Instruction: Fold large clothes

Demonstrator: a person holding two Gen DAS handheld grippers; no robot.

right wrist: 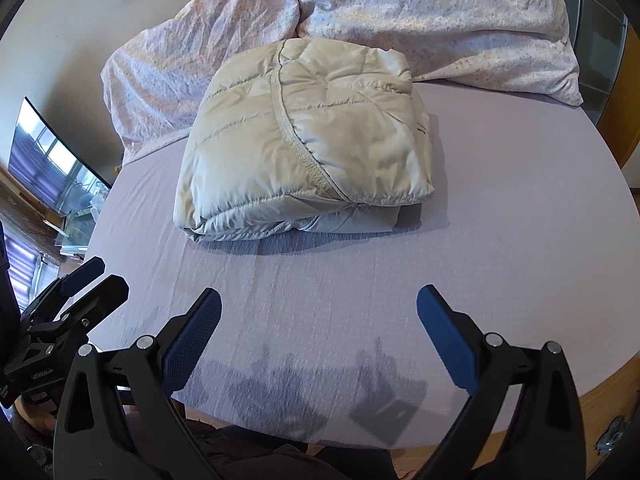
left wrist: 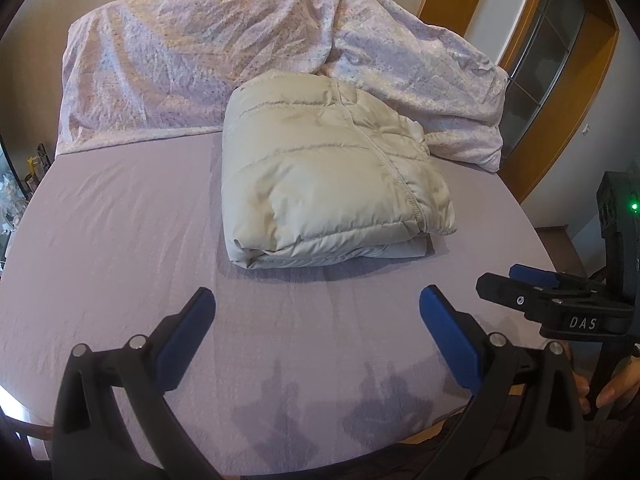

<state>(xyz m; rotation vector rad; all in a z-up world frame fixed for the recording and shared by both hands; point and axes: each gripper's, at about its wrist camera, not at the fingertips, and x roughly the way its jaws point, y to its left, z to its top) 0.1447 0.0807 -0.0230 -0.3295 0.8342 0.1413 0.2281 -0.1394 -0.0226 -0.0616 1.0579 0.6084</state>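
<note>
Left gripper [left wrist: 316, 300] and right gripper [right wrist: 319, 300] fingers spread wide, empty, above bed [left wrist: 120, 240]. Folded beige puffer jacket [left wrist: 320, 176] lies mid-bed, touching crumpled duvet [left wrist: 180, 80] behind. Right gripper reads "DAS".

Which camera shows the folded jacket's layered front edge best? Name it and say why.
The right wrist view: the jacket sits closer and larger, with its stacked layers plain along the near edge. The left wrist view shows the same jacket smaller, its layers less distinct.
</note>
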